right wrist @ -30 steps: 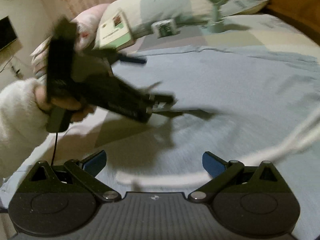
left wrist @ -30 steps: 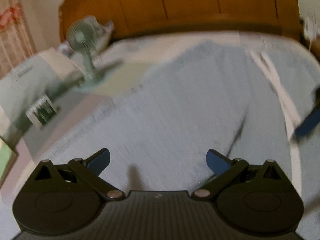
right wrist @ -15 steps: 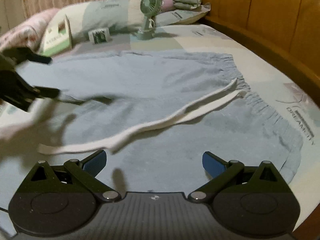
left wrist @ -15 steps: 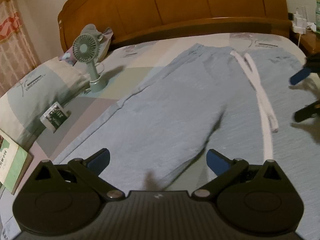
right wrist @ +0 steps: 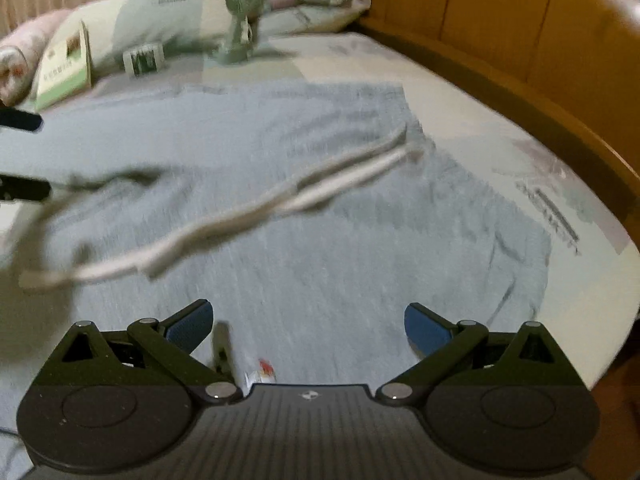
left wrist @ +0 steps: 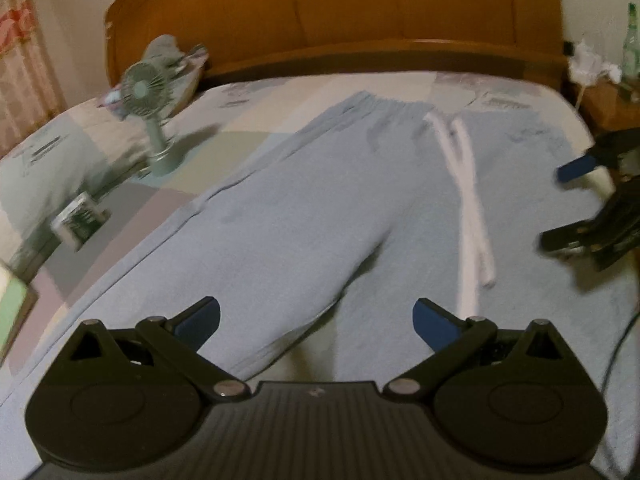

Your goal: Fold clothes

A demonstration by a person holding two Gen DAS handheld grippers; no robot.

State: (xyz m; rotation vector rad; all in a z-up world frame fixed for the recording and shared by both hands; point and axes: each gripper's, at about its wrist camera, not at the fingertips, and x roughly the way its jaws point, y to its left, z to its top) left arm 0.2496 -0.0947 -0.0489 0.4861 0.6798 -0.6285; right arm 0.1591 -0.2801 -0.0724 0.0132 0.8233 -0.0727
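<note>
Lying flat on the bed [left wrist: 280, 96], the light blue sweatpants [left wrist: 304, 216] spread beneath both claws — left gripper [left wrist: 316, 314] and right gripper [right wrist: 306, 318], each spread wide, holding nothing. Only the right wrist view shows the green book [right wrist: 64, 66] — and both views show the white drawstrings [left wrist: 468, 196].

Place: a home bedroom, as far as I can judge from my two wrist views.
Bed: a patchwork sheet [left wrist: 256, 128] fills the middle of both frames.
Headboard: curved brown wood [left wrist: 360, 12] across the top of the left view, and along the right edge of the right view.
Bedding: a pale green pillow [right wrist: 160, 12] at upper left of the right view.
Household bits: a small green fan [left wrist: 146, 96] at upper left, and a bottle [left wrist: 631, 44] on a bedside stand [left wrist: 608, 104] at upper right.
Window side: I see a curtain [left wrist: 24, 60] at far left.
</note>
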